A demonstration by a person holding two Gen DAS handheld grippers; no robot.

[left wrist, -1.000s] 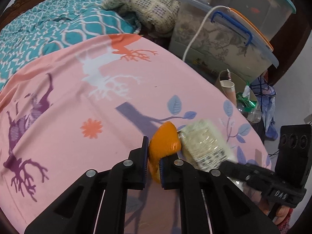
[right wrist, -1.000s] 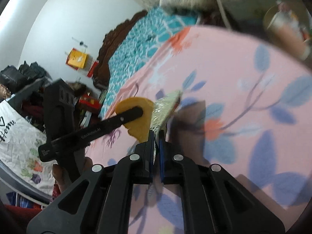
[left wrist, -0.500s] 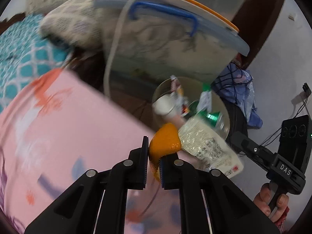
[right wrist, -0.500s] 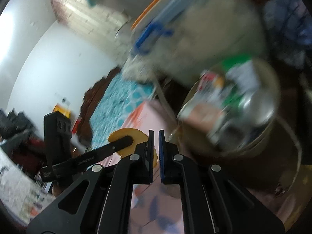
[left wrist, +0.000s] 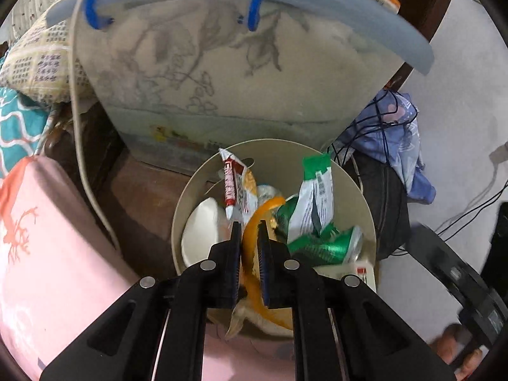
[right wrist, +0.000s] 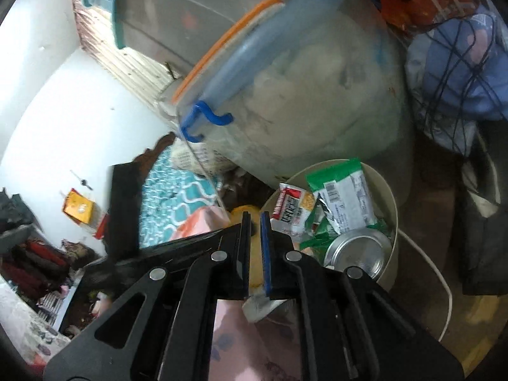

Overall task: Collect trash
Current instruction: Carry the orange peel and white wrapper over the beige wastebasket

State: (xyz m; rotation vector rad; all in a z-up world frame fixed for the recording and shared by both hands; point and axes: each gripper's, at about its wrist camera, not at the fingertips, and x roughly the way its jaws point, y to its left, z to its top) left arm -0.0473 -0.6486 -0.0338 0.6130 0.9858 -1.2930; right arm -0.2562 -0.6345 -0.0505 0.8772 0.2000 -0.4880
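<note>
I have swung both claws off the pink bed and over the beige bin (left wrist: 190, 209). My left claw (left wrist: 248, 225) stays clamped on the orange peel (left wrist: 254, 222), above the bin's six-o'clock rim. My right claw (right wrist: 255, 217) has just eased slightly apart; its clear wrapper (right wrist: 258, 306) hangs below. At twelve o'clock stands the storage box (left wrist: 222, 73).

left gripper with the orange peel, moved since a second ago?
Yes. The left gripper, shut on the orange peel, went from over the pink bedsheet to over the bin.
</note>
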